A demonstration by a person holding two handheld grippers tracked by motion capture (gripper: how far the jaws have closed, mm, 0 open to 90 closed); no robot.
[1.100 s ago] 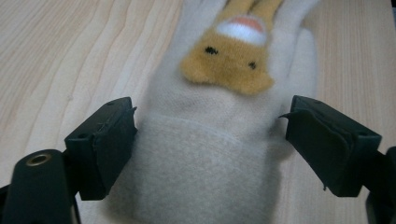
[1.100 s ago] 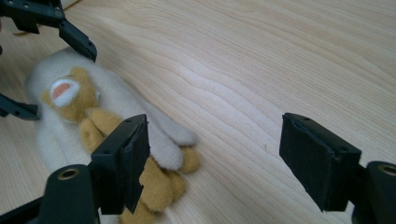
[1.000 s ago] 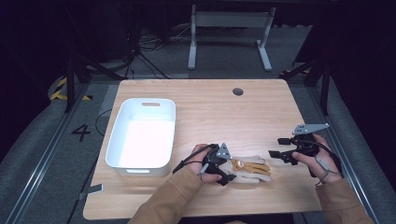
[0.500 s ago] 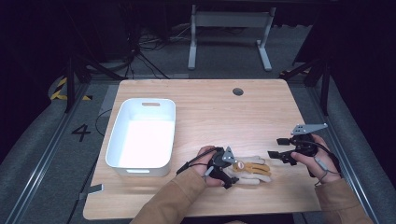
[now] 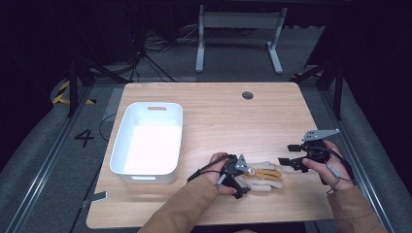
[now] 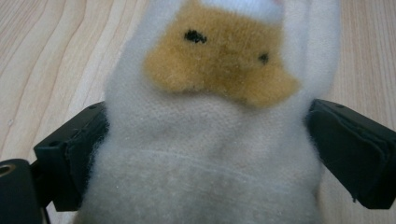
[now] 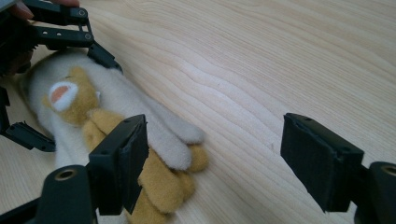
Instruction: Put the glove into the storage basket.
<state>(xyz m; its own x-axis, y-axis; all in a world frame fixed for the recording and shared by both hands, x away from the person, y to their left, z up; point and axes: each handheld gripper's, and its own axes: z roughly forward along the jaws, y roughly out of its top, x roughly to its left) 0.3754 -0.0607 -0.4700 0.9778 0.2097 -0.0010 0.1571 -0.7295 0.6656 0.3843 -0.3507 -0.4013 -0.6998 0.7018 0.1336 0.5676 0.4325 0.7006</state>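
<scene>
Since the earlier frames the left gripper (image 5: 241, 180) has shifted slightly along the table with the toy, and its jaws have just been opening, with the cream and tan plush toy (image 5: 263, 174) between them. Seen from the left gripper view, the two black jaws stand wide on either side of the toy's (image 6: 210, 154) cream body, fluff brushing both pads; whether they press it I cannot tell. The right gripper (image 5: 291, 163) has kept its place near the table's right front edge.

That soft fabric toy lies flat on the pale wooden table (image 5: 218, 111), near the front edge and a little right of the middle. In the high view its long axis runs roughly left to right across the table. One end sits inside the left gripper, and its tan limbs point toward the right gripper. From the right gripper view, the toy (image 7: 116, 126) stretches from the far left gripper (image 7: 51, 79) toward the camera, its tan limbs ending just beside the nearer jaw.

Wide open, the right gripper (image 7: 224, 163) has bare wood between its pads. A white rectangular plastic bin (image 5: 127, 141) stands on the table to the left, well apart from the toy.
</scene>
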